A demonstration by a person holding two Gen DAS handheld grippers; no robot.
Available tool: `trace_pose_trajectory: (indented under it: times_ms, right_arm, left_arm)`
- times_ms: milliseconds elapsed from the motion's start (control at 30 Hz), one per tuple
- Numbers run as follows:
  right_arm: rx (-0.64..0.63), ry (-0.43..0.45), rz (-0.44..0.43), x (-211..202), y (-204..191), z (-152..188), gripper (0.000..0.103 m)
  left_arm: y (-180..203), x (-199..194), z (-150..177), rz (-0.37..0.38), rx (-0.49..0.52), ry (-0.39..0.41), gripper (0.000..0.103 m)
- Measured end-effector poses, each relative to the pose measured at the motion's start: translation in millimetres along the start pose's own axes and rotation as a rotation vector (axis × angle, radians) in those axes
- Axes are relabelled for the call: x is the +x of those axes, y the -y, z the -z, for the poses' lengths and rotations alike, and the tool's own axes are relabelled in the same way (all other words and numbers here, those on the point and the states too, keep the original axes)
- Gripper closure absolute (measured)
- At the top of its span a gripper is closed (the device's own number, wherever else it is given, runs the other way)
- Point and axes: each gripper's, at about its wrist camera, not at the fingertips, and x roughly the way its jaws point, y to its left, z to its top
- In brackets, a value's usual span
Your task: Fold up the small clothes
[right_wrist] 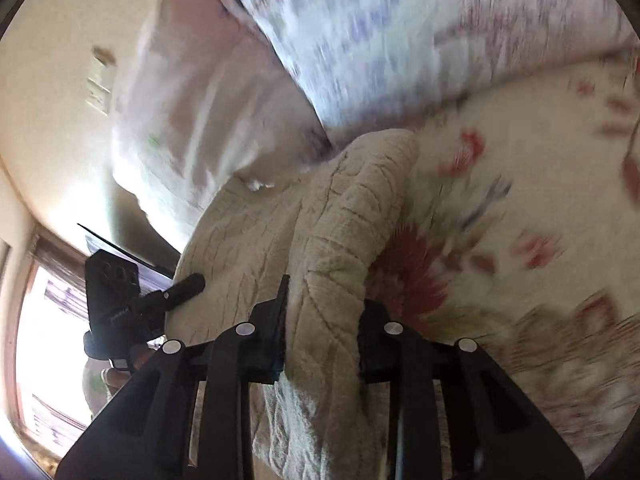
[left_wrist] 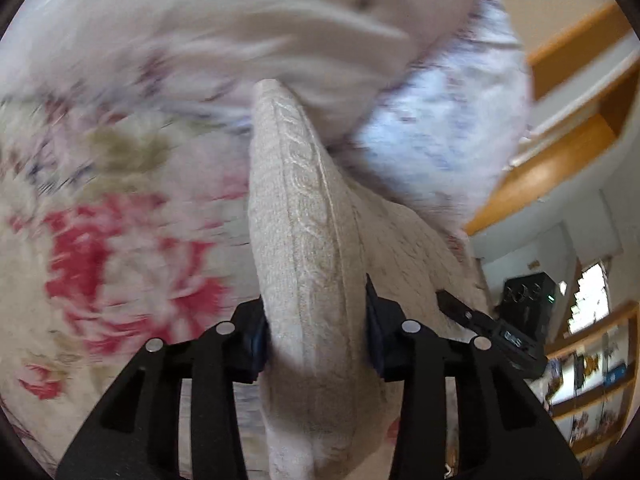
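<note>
A beige cable-knit garment [left_wrist: 304,248] hangs between both grippers above a floral bedspread [left_wrist: 100,240]. My left gripper [left_wrist: 316,344] is shut on one edge of it, the cloth bunched thick between the fingers. My right gripper [right_wrist: 322,344] is shut on another edge of the same knit [right_wrist: 320,232], which drapes over and below the fingers. Each view shows the other gripper at the garment's far side: the right gripper in the left wrist view [left_wrist: 460,308], the left gripper in the right wrist view [right_wrist: 188,286].
Pale floral pillows [left_wrist: 440,128] lie at the head of the bed, also seen in the right wrist view [right_wrist: 380,40]. Wooden shelves [left_wrist: 592,364] stand to the right in the left wrist view. A bright window [right_wrist: 48,340] is at the left in the right wrist view.
</note>
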Motion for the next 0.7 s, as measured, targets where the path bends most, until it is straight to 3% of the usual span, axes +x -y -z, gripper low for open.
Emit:
trace_pose_trajectory:
  times_ms: [33,100,233,333,433,467,500,600,700]
  right_arm:
    - [0.008,-0.007,0.034,7.4,1.1,2.9,0.075]
    - [0.029,-0.004,0.034,10.3,5.4,5.0,0.071]
    - [0.056,0.012,0.036,-9.3,10.2,0.4,0.064]
    - [0.044,0.067,0.04,-31.0,11.5,-0.2,0.064]
    - [0.019,0.059,0.055,-31.0,10.8,0.7,0.069]
    - [0.0,0.052,0.062,-28.5,8.9,1.8,0.085]
    - [-0.022,0.057,0.068,-26.6,4.5,2.9,0.088]
    - [-0.088,0.112,0.148,-29.8,-7.0,1.4,0.092]
    - [-0.077,0.115,0.212,-23.9,-3.5,-2.5,0.092]
  left_arm:
    - [-12.5,5.8,2.4,-0.017,-0.031,-0.018,0.059]
    - [-30.4,10.7,8.4,0.035,-0.089,-0.009,0.055]
    - [-24.5,-2.5,11.5,-0.01,-0.048,0.031,0.052]
    - [-2.7,-29.9,17.7,-0.125,0.088,0.151,0.05]
    - [25.5,-42.2,25.3,-0.158,0.213,0.218,0.044]
    - [38.3,-43.8,29.9,-0.165,0.274,0.226,0.043]
    - [47.0,-42.9,33.4,-0.17,0.313,0.226,0.041]
    - [73.3,-34.8,42.6,-0.217,0.433,0.223,0.039]
    - [80.5,-21.1,44.5,-0.266,0.47,0.2,0.039]
